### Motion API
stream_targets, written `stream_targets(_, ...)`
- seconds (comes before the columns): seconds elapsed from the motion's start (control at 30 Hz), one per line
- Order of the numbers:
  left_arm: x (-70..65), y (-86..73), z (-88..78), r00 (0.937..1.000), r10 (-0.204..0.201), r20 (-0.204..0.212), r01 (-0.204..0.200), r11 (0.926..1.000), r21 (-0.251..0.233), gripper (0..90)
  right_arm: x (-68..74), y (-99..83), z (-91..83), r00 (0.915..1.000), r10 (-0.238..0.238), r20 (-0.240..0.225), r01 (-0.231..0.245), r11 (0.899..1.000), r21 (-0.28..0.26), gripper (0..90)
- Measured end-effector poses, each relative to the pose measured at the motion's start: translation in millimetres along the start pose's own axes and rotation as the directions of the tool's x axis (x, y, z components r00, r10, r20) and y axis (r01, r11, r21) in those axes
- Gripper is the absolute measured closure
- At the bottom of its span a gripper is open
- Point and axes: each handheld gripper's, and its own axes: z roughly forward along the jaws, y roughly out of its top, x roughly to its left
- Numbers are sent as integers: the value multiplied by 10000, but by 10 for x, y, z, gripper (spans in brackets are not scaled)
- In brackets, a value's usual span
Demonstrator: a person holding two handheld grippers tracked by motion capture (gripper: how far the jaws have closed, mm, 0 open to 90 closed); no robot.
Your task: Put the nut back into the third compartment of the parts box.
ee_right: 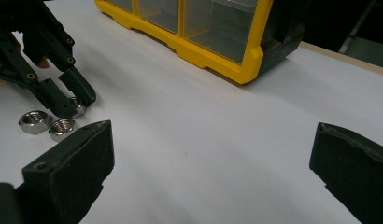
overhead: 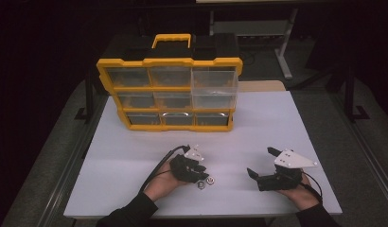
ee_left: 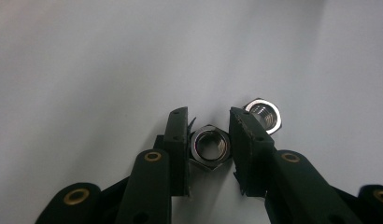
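L gripper (ee_left: 208, 140) half-hiding nut (ee_left: 209, 145)

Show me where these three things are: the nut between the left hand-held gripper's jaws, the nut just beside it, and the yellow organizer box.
Nut between the jaws (ee_left: 209, 145), left gripper view, on its threaded hole.
Neighbouring nut (ee_left: 265, 115), left gripper view, on its top face.
Yellow organizer box (overhead: 169, 61), high view, on its top yellow rim.

High view overhead, gripper views low; all share nuts (overhead: 206, 182).
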Motion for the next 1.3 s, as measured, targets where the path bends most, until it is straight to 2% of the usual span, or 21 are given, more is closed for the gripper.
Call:
stream_targets(0.1,-1,6,-6,9997,221,-53,-220,9997,121,699,3,1,-3,10000,26,9,-26,10000,12,0)
stream_targets(0.13,-15,4,5,10000,54,-76,-54,10000,-34,700,3,1,-4,10000,47,7,-47,10000,10,0)
stream_targets(0.2,-7,6,-3,9996,266,-123,-264,9996,99,702,0,1,-4,10000,39,9,-39,10000,4,0)
stream_targets(0.37,-14,11,-7,9994,313,-160,-311,9994,154,705,-1,-1,-3,10000,13,-3,-13,10000,-4,0)
stream_targets(0.47,-7,10,-10,9995,277,-139,-276,9995,125,706,-3,2,-7,10000,33,11,-33,10000,-32,0)
stream_targets(0.5,-12,10,-7,9998,135,-116,-135,9999,45,706,-6,2,-7,10000,12,8,-12,10000,-51,0)
stream_targets(0.53,14,13,-27,9989,461,-60,-459,9984,327,706,-7,2,-8,10000,17,13,-17,10000,-46,0)
stream_targets(0.57,13,13,-26,9991,427,-51,-426,9986,301,706,-8,2,-7,10000,18,14,-17,10000,-47,0)
stream_targets(0.63,-10,10,-10,10000,13,-24,-13,10000,23,706,-7,1,-6,10000,3,18,-2,10000,-45,0)
stream_targets(0.7,-10,13,-14,10000,21,22,-21,10000,-23,706,-2,0,-7,10000,37,4,-37,10000,-17,0)
stream_targets(0.77,6,18,-35,9998,190,64,-191,9997,122,706,-4,1,-7,10000,14,1,-14,10000,-39,0)
stream_targets(0.8,-8,16,-30,10000,-51,34,51,10000,-71,706,-4,1,-8,10000,24,3,-24,10000,-32,0)
stream_targets(0.83,8,19,-48,9999,101,63,-101,9999,91,706,-3,1,-9,10000,24,4,-24,10000,-23,0)
stream_targets(0.87,11,17,-56,9999,61,95,-61,10000,53,706,-4,2,-9,10000,12,8,-12,10000,-38,0)
stream_targets(0.9,-3,16,-59,9998,-174,120,176,9998,-137,706,-9,3,-7,10000,-46,15,46,10000,-79,0)
stream_targets(1.07,3,41,-145,9996,-167,223,176,9990,-411,706,3,0,-5,10000,30,-2,-30,10000,27,0)
stream_targets(1.3,-5,81,-286,9993,-118,362,137,9984,-549,706,1,4,-6,10000,-77,2,77,10000,41,0)
